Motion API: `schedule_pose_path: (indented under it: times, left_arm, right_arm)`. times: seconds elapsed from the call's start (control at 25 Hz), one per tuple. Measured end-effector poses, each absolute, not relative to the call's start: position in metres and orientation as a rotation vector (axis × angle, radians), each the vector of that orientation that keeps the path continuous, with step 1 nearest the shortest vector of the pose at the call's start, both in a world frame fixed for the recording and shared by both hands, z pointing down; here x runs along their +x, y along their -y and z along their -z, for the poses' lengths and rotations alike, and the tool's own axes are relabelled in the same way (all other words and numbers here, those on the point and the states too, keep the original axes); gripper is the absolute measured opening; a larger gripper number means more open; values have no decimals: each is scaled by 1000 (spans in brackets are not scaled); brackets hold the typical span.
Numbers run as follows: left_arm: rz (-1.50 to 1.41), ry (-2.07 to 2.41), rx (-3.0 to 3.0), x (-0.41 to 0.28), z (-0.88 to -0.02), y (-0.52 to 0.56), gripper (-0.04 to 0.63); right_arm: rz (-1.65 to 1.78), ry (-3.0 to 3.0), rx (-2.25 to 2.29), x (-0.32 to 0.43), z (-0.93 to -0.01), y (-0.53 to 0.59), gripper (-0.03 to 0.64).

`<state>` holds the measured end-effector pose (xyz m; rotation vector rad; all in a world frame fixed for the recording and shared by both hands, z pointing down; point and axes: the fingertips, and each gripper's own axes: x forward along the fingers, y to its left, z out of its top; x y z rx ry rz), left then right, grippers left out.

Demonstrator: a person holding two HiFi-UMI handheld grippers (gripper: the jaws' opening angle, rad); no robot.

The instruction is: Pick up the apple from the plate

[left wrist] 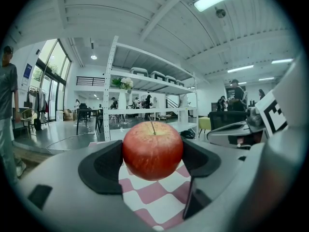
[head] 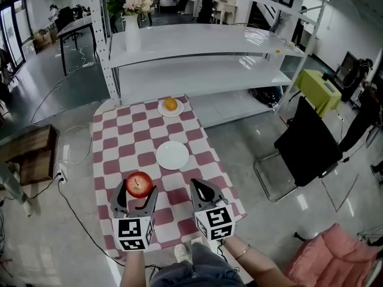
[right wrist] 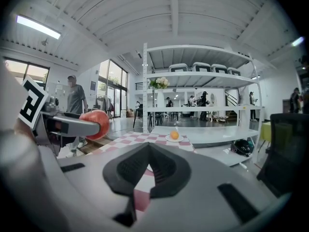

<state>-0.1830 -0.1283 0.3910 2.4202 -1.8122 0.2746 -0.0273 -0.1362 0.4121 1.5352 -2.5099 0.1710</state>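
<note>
A red apple (head: 139,185) is clamped between the jaws of my left gripper (head: 135,196) and held above the near left part of the checkered table (head: 119,148). In the left gripper view the apple (left wrist: 152,150) fills the gap between the black pads, stem up. A bare white plate (head: 172,155) lies at the table's middle, beyond both grippers. My right gripper (head: 202,191) hovers over the near right of the table, its jaws closed together with nothing in them. From the right gripper view the apple (right wrist: 97,122) shows at the left.
A small plate with an orange (head: 170,104) sits at the table's far end. Behind stands a white metal shelf unit (head: 197,52) with a vase of flowers (head: 133,23). A black chair (head: 305,148) is on the right, a pink cushion (head: 335,256) near right.
</note>
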Motion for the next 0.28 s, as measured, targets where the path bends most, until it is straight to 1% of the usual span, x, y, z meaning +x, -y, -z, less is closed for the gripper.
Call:
schedule_pose_path:
  times: [0.28]
  left_arm:
    - [-271,1803,2421,-182,-390,129,371]
  right_arm:
    - [-160,2516,1538,-27,-408,138,8]
